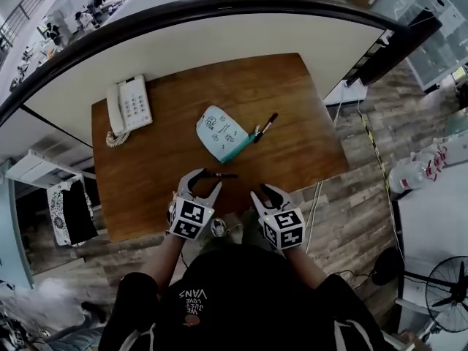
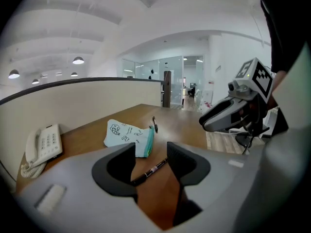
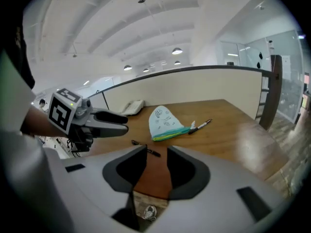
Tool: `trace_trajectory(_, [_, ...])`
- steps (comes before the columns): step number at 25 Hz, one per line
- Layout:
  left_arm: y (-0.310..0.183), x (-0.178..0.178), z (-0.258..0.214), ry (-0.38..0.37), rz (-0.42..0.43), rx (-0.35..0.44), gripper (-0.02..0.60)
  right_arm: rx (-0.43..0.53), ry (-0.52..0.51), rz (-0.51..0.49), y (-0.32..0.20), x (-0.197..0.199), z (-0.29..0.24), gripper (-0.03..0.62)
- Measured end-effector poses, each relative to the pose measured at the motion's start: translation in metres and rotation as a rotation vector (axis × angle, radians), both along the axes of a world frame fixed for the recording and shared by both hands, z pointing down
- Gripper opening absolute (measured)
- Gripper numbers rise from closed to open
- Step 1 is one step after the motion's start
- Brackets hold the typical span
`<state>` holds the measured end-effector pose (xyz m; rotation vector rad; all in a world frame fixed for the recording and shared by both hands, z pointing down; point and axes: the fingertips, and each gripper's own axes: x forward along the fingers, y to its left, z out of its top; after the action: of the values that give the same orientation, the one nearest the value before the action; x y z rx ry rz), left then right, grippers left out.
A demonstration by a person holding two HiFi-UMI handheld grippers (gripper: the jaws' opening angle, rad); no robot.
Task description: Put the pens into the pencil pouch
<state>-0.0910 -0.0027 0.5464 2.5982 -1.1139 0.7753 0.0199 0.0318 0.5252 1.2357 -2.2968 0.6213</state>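
Note:
A light blue pencil pouch (image 1: 221, 133) (image 2: 129, 136) (image 3: 166, 122) with doodles and a teal zip edge lies mid-table. One black pen (image 1: 221, 175) (image 2: 151, 170) (image 3: 145, 148) lies near the table's front edge. A second pen (image 1: 265, 127) (image 2: 154, 124) (image 3: 200, 125) rests just right of the pouch's mouth. My left gripper (image 1: 207, 180) (image 2: 151, 154) is open and hovers right behind the near pen, its pads off it. My right gripper (image 1: 261, 191) (image 3: 156, 157) is open over the front edge, with nothing between its jaws.
The wooden table (image 1: 300, 159) carries a white desk phone (image 1: 128, 107) (image 2: 43, 146) at the back left. A curved cream partition (image 1: 219, 35) rises behind it. Wood-pattern floor and a standing fan (image 1: 446, 284) are to the right.

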Motion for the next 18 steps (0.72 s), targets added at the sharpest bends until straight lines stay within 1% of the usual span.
trace_trajectory(2, [-0.009,0.006,0.010,-0.041,0.034,-0.007,0.189,-0.002,0.021,-0.013,-0.003,-0.001,0.007,0.095])
trace_trajectory(6, [-0.026,0.020,0.024,-0.124,0.104,0.004,0.190,-0.017,0.045,-0.044,-0.014,-0.003,0.023,0.095])
trace_trajectory(11, [-0.045,0.034,0.044,-0.252,0.165,0.011,0.192,-0.020,0.086,-0.135,-0.026,-0.010,0.042,0.095])
trace_trajectory(13, [-0.052,0.040,0.050,-0.282,0.185,0.006,0.192,-0.025,0.092,-0.178,-0.030,-0.013,0.049,0.095])
trace_trajectory(18, [-0.067,0.055,0.063,-0.328,0.232,-0.012,0.192,-0.047,0.098,-0.288,-0.040,-0.023,0.067,0.095])
